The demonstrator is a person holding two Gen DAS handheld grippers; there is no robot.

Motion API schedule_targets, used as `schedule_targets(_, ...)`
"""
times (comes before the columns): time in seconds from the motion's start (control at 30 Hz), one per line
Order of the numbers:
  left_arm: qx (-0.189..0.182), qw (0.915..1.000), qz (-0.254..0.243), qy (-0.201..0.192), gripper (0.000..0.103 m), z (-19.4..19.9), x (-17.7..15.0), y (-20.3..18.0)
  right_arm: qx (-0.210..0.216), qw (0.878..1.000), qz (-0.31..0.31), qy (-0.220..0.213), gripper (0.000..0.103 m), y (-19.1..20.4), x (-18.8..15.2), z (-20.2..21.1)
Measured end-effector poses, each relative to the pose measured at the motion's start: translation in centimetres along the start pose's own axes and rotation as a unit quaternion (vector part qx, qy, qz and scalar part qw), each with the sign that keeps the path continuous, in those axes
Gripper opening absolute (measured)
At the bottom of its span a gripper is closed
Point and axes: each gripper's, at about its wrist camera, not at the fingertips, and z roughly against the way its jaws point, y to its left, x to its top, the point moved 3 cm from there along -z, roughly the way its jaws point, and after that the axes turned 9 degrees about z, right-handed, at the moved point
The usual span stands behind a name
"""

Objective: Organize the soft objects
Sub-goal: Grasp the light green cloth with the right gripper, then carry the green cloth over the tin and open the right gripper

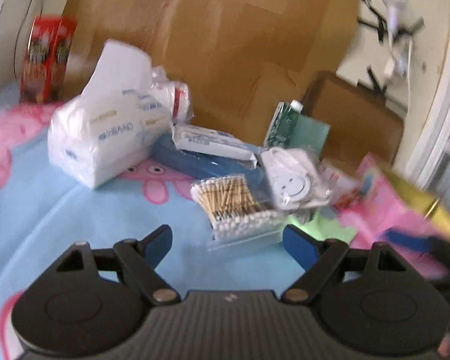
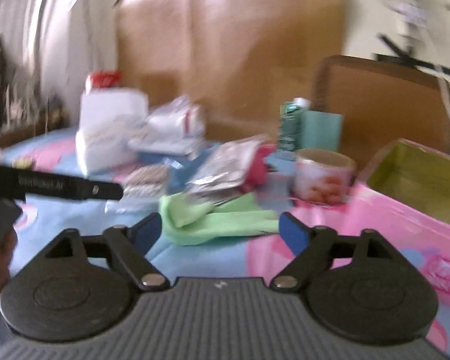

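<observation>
- My right tongs (image 2: pixel 219 230) are spread, empty, just short of the green cloth (image 2: pixel 216 222); closing blind in this blur could snag the foil pack (image 2: pixel 225 165) lying on it.
- My left tongs (image 1: pixel 226 247) gape before the swabs (image 1: pixel 234 204), which could skid.
- Only the right view shows the pink box (image 2: pixel 411 180); only the left shows the tissues (image 1: pixel 105 126).

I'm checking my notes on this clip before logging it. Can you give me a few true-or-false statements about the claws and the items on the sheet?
1. The left claw is open and holds nothing. True.
2. The right claw is clamped on the green cloth. False: it is open, the cloth ahead of it.
3. The cotton swabs are in a clear packet. True.
4. The tissue pack lies inside the pink box. False: it rests on the sheet.
</observation>
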Motion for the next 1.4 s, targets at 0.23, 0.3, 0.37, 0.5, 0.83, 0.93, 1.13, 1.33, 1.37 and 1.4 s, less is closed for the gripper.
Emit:
schedule_targets(0.23,-0.009,0.9996,0.026,0.008,0.084,0.3,0.1,1.2,0.011,0.996,0.037,0.08,0.079,2.3,0.5,-4.8)
schedule_targets(0.3,-0.014,0.9996,0.025,0.006,0.086,0.3,0.1,1.1,0.018,0.996,0.004,0.085,0.064,1.8,0.2,-4.8)
schedule_targets(0.37,-0.018,0.9994,0.029,0.003,0.089,0.5,0.1,1.2,0.025,0.996,-0.029,0.079,0.033,0.9,-0.1,-4.4)
schedule_targets(0.5,-0.024,0.9989,0.039,0.008,0.09,0.5,0.2,1.4,0.016,0.996,-0.056,0.068,0.014,0.6,-1.1,-2.2)
schedule_targets(0.83,-0.076,0.9959,0.005,0.048,0.092,1.2,-1.1,-1.7,0.117,0.989,-0.073,0.05,0.017,4.1,-4.2,6.1)
schedule_targets(0.93,-0.097,0.9926,-0.016,0.072,0.092,1.4,-1.7,-3.4,0.077,0.993,-0.069,0.058,0.041,3.7,-4.4,5.8)
schedule_targets(1.13,-0.144,0.9799,-0.026,0.136,0.092,1.9,-2.6,-5.2,0.063,0.994,-0.07,0.051,0.068,3.4,-4.6,6.4)
schedule_targets(1.33,-0.152,0.9672,-0.041,0.199,0.068,0.2,-4.6,-7.2,0.059,0.997,-0.009,0.05,0.054,4.8,-4.9,5.6)
schedule_targets(1.37,-0.15,0.9653,-0.047,0.208,0.064,-0.2,-5.1,-7.5,0.061,0.997,-0.008,0.045,0.032,4.8,-4.9,5.6)
schedule_targets(1.4,-0.149,0.9664,-0.056,0.202,0.063,-0.2,-5.3,-7.9,0.068,0.997,-0.014,0.042,0.022,4.7,-4.8,5.6)
